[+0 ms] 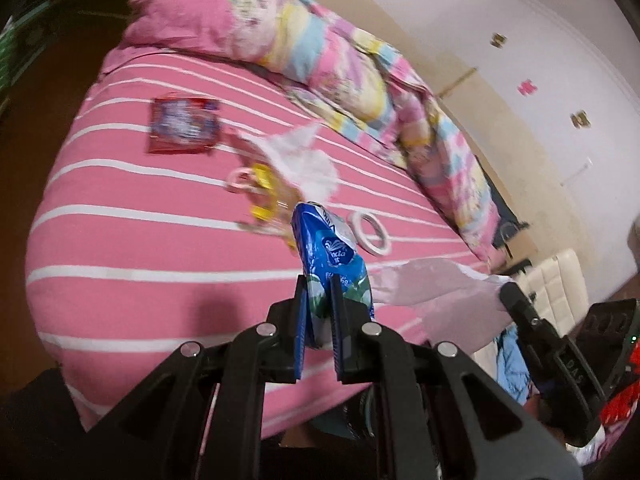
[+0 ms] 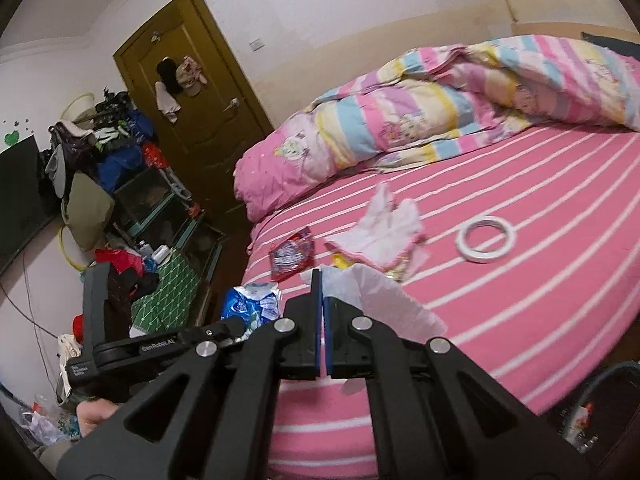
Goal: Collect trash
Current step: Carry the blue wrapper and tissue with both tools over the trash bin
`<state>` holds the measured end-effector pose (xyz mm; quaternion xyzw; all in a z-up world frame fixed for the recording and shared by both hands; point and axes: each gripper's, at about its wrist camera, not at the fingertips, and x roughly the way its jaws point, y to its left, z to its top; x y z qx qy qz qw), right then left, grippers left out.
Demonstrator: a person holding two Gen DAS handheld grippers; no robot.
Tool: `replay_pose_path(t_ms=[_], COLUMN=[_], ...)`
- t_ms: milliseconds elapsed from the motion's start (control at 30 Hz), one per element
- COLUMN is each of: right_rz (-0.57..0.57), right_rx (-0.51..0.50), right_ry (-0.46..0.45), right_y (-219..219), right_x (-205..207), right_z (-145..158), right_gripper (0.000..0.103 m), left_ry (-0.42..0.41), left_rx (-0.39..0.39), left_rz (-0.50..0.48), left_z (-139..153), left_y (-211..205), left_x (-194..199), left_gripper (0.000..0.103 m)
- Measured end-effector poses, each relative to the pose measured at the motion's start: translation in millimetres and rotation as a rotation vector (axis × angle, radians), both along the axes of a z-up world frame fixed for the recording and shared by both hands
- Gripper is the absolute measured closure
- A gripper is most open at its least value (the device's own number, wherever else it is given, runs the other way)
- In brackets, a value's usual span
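My left gripper (image 1: 319,292) is shut on a blue and white snack wrapper (image 1: 328,256) and holds it above the pink striped bed (image 1: 120,240). The wrapper also shows in the right wrist view (image 2: 250,305). My right gripper (image 2: 322,280) is shut on the rim of a thin translucent plastic bag (image 2: 392,304), also visible in the left wrist view (image 1: 436,284). On the bed lie a red wrapper (image 1: 182,125) (image 2: 291,254), a crumpled white tissue (image 1: 308,160) (image 2: 390,224) and a yellow wrapper (image 1: 268,192).
A white tape roll (image 2: 485,239) (image 1: 370,232) lies on the bed. A bunched pastel quilt (image 2: 440,112) covers the far side. A brown door (image 2: 196,92) and cluttered shelves (image 2: 120,168) stand left of the bed.
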<state>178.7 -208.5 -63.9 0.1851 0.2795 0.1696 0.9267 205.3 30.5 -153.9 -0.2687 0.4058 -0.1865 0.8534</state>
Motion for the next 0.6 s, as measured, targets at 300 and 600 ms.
replay_pose_path(t_ms=[300,600], right_rz=[-0.13,-0.29], right_rx=[0.031,0.088], right_ry=[0.006,0.056], right_y=[-72.5,-152.6], right_x=[-54.9,-99.0], right_z=[-2.1,-38.6], right_gripper=[0.102,0.102], left_ry=[-0.028,0.019], left_rx=[0.012,0.098], left_rz=[-0.166,-0.367], left_z=[17.8,-11.8], left_y=[-91.3,-208.3], left_x=[-20.9,-38.4], left_gripper=[0.093,0.093])
